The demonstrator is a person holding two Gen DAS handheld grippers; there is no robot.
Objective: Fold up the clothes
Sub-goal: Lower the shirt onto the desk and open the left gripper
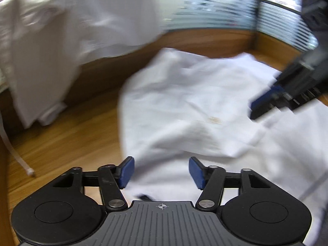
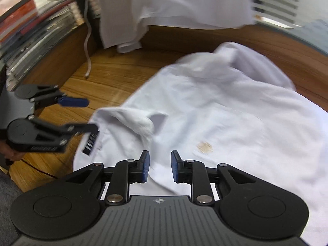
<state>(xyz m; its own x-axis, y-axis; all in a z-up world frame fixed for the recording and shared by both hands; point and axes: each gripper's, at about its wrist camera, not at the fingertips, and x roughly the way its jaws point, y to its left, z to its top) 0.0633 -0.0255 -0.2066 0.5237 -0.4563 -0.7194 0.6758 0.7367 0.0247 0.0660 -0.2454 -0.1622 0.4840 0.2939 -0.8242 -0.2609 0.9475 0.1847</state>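
From the left wrist, your left gripper (image 1: 161, 172) hangs spread and empty over the near edge of the white shirt (image 1: 184, 106), which lies rumpled on the wooden desk (image 1: 67, 135), probably between folds. From the right wrist, your right gripper (image 2: 159, 167) stands partly spread, pinching nothing, above the shirt front; the collar (image 2: 131, 121) points toward your left gripper and the body runs away rightward.

**An office or study corner by a window**

A wood-grain counter (image 2: 106, 75) with a raised wooden back edge runs under slatted window blinds (image 1: 215, 10). Past its left edge, a row of what look like books or binders (image 2: 37, 30) stands on a shelf. A white cable (image 2: 88, 41) hangs down onto the counter near the back left corner. White garments (image 2: 164, 4) hang over the back edge.
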